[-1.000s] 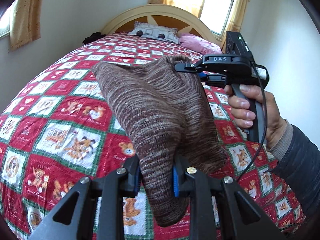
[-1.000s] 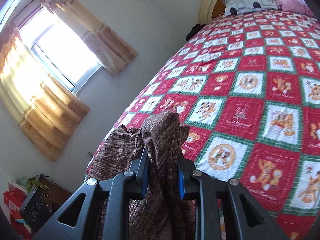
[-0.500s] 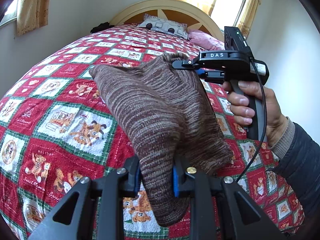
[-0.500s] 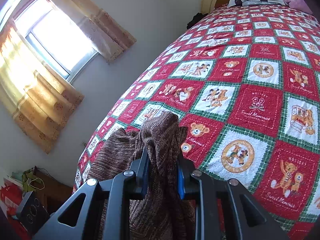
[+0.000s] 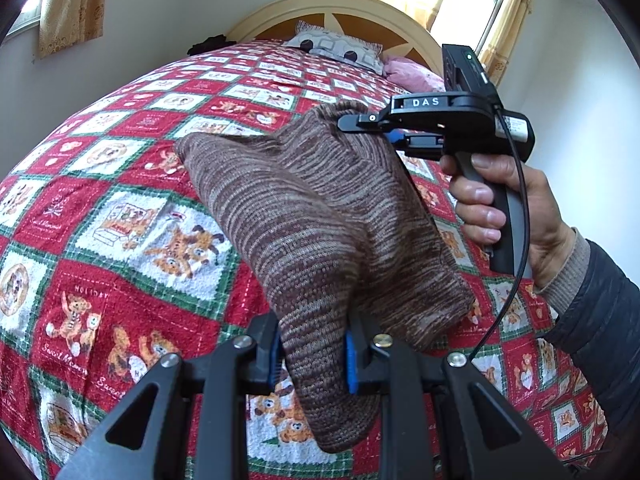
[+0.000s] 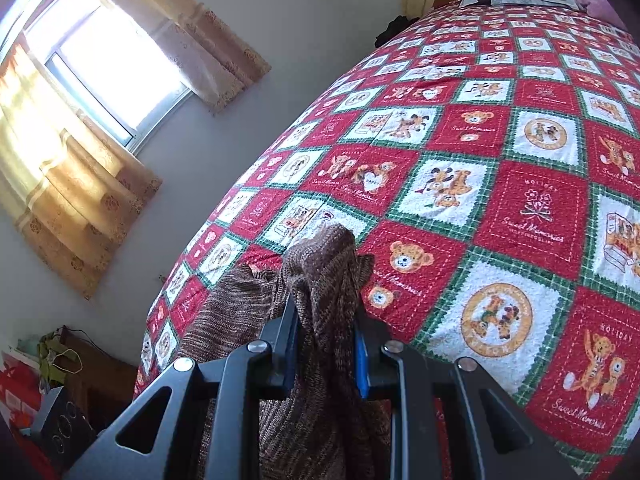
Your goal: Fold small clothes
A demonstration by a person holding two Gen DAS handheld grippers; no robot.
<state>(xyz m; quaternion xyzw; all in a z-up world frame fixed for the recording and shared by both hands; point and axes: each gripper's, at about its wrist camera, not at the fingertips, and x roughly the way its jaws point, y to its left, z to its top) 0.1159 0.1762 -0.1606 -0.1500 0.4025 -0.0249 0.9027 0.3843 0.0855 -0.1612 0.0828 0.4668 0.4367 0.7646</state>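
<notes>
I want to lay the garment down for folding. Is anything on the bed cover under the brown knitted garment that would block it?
Nothing visible blocks it. The brown striped knitted garment hangs between the left gripper and the right gripper, and the red and green patchwork bed cover below looks bare.

A red, white and green patchwork bedspread point(image 5: 132, 216) printed with teddy bears covers the bed. At its far end stands a cream arched wooden headboard point(image 5: 340, 4) with an orange-brown inset. Against the headboard lie a grey-and-white patterned pillow point(image 5: 336, 50) with black dots and, just beside it, a pink pillow point(image 5: 412, 74). A dark bundle point(image 6: 394, 28) sits at the bed's far corner by the wall. Yellow-beige patterned curtains point(image 6: 80, 196) hang at a bright window point(image 6: 108, 76) in the pale wall. Low in the corner stand a brown wooden cabinet point(image 6: 100, 376) and a red box point(image 6: 16, 392).
</notes>
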